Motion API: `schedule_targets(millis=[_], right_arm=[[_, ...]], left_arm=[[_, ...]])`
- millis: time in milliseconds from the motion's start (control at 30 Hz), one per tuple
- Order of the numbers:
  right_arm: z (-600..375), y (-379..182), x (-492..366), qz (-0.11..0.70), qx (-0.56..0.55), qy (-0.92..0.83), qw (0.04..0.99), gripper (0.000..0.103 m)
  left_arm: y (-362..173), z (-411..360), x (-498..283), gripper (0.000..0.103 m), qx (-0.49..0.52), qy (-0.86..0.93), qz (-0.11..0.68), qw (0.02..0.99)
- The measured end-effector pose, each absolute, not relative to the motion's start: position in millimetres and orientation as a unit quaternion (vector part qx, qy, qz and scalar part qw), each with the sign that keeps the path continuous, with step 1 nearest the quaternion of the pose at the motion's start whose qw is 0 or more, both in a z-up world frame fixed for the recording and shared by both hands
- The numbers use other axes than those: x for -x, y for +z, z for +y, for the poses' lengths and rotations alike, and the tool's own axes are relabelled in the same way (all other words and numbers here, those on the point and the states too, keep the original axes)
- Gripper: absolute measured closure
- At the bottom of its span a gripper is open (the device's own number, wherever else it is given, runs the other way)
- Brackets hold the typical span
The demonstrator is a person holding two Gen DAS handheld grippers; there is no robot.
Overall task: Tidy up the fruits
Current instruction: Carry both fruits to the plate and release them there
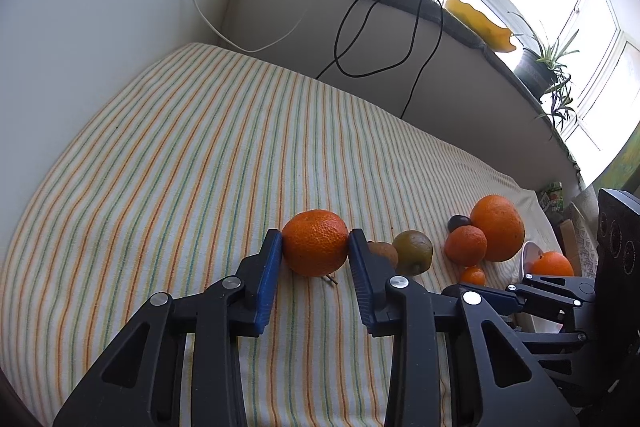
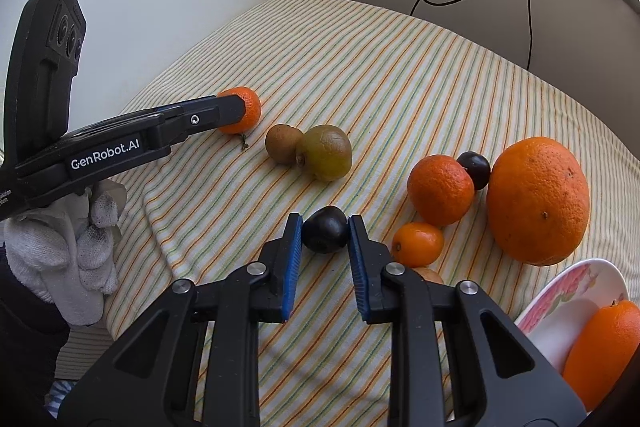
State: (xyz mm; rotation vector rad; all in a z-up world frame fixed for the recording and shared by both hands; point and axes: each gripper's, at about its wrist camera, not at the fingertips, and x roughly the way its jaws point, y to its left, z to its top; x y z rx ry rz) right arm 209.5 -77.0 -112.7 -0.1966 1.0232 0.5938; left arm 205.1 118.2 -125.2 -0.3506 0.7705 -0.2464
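On striped cloth (image 2: pixel 400 75): both grips closed.
Left fingers (image 1: pixel 276 269) clamp mandarin (image 1: pixel 315 242); right fingers (image 2: pixel 294 259) clamp plum (image 2: pixel 325 229). Probably light, smooth, bruisable; best pinched gently across the middle.

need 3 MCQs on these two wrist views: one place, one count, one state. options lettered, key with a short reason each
1. Where does the orange fruit at the lower right of the right wrist view lie?
A. in the floral plate
B. on the windowsill
C. between the kiwis

2. How many brownish-green kiwis lie side by side?
A. one
B. two
C. four

3. What is the right claw doing?
A. standing open over bare cloth
B. shut on a dark plum
C. shut on a kiwi

Key: 1 A, the plate's rim curves around it. 2 B, the pair touch each other on the striped cloth. 3 B, both blue pads press the plum's sides.
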Motion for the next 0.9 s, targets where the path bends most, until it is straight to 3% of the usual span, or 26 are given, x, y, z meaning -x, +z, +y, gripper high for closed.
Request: schedule_targets(millis=[467,900], right_arm=[[-112.8,-75.3,-178.3,0.451,0.053,0.291,0.842,0.079],[-184.0,-40.8,-131.4,0.419,0.013,0.252,0.872,0.079]], left_arm=[[-101.1,113.1,-179.5,0.071,0.169,-0.134,0.345,0.914],[-77.7,50.6,-157.1,0.071,0.153,-0.213,0.330,0.907]])
